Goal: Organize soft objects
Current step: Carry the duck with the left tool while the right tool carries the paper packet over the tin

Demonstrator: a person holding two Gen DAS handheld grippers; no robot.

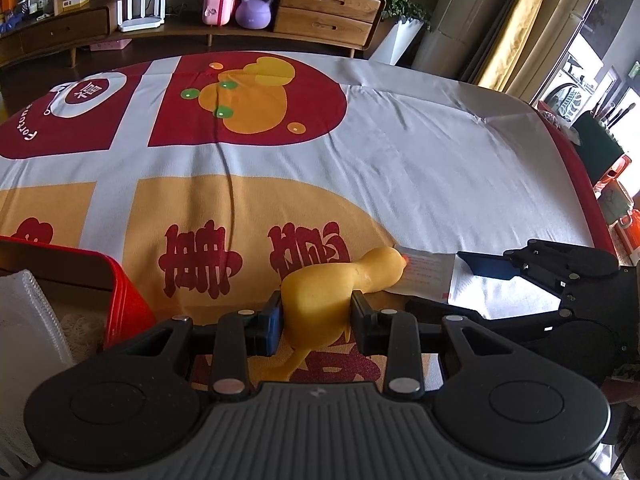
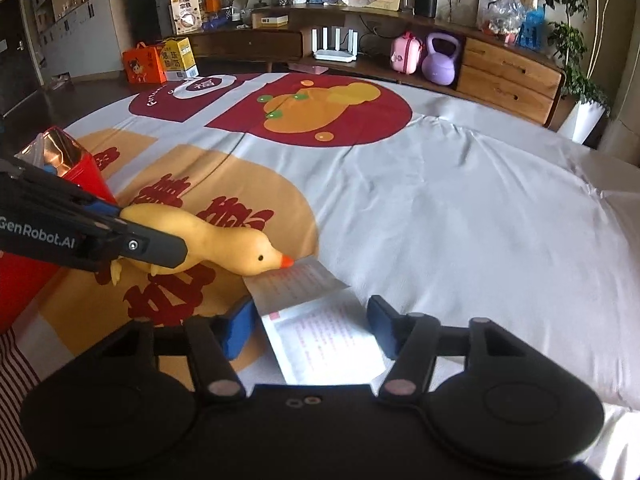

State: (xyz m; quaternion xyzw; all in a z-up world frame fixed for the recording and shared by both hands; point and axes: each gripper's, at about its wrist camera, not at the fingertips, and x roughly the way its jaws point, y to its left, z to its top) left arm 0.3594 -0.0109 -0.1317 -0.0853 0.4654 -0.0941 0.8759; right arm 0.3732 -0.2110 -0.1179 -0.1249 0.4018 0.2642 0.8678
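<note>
A soft yellow duck toy (image 1: 320,292) lies just above the printed tablecloth (image 1: 400,160), and my left gripper (image 1: 316,320) is shut on its body. Its beak points at a white printed packet (image 1: 424,276) lying flat on the cloth. In the right wrist view the duck (image 2: 208,240) sits in the left gripper (image 2: 148,232), beak touching the packet (image 2: 320,336). My right gripper (image 2: 312,320) stands open astride the packet, with its pads beside the packet's edges and not pressing. The right gripper (image 1: 460,288) also shows at the right of the left wrist view.
A red box (image 1: 124,300) with a white mesh cloth (image 1: 24,312) inside stands at the left, close to the left gripper; it shows again as the red box (image 2: 24,280). A thin cable (image 1: 230,184) runs across the cloth. A wooden sideboard (image 1: 320,12) stands beyond the table.
</note>
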